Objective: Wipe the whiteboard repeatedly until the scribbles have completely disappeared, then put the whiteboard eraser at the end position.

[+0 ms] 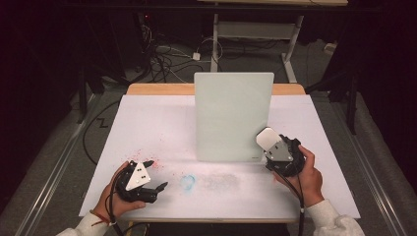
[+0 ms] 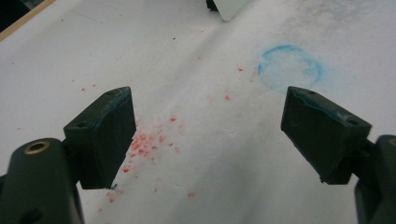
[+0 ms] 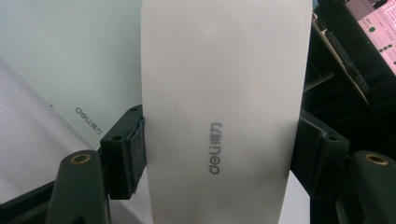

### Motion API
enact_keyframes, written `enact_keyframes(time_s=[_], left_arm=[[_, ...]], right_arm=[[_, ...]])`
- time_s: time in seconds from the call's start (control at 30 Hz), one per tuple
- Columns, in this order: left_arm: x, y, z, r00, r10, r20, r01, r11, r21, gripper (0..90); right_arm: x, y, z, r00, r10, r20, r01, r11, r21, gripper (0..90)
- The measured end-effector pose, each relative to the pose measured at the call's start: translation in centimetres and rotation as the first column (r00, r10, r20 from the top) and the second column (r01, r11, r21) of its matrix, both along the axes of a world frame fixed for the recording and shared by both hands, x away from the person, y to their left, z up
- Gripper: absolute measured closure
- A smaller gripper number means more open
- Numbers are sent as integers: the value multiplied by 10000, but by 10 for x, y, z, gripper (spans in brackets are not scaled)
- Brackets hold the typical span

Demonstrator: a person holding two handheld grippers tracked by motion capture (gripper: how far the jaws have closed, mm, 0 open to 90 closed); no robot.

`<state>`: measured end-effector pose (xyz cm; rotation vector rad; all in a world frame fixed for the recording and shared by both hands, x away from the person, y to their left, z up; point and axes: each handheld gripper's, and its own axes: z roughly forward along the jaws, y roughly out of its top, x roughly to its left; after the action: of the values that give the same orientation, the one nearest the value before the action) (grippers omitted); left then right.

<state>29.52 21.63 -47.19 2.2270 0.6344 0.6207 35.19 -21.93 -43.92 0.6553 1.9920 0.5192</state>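
Note:
A pale glass whiteboard (image 1: 233, 115) stands upright in the middle of the table, with a small logo at its lower corner (image 3: 88, 119). My right gripper (image 1: 273, 147) is at the board's lower right corner, shut on a white board eraser (image 1: 268, 139). In the right gripper view the eraser (image 3: 224, 93) runs upward between the two pads, printed logo facing the camera. My left gripper (image 1: 156, 174) rests low at the table's front left, open, with nothing between its jaws (image 2: 208, 121).
White paper (image 1: 157, 128) covers the table. On it are red specks (image 2: 144, 142), a blue ring mark (image 2: 290, 67) and a grey smudge (image 1: 221, 181) in front of the board. Behind the table's wooden back edge (image 1: 157, 89) are floor cables (image 1: 167, 59) and desk legs (image 1: 290, 49).

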Motion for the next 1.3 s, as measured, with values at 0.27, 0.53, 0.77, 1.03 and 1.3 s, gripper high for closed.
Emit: enact_keyframes(time_s=[0.27,0.53,0.77,1.03,1.3], left_arm=[[-1,-1,-1,10000,-14,-37,14,10000,17,174],[-1,-1,0,10000,76,3,-76,9999,67,174],[0,-5,0,10000,15,80,-16,9999,108,174],[0,-7,1,9999,-24,124,23,9999,129,174],[0,-7,0,9999,-7,120,6,9999,134,174]], right_arm=[[-3,-1,10,9991,423,103,-428,9972,614,301],[-5,-4,20,9977,666,95,-673,9879,1394,301],[-10,-6,24,9948,1016,44,-1009,9817,1616,301],[-19,-2,29,9878,1553,-57,-1519,9726,1762,301],[-22,4,31,9790,2026,-243,-1950,9640,1807,301]])
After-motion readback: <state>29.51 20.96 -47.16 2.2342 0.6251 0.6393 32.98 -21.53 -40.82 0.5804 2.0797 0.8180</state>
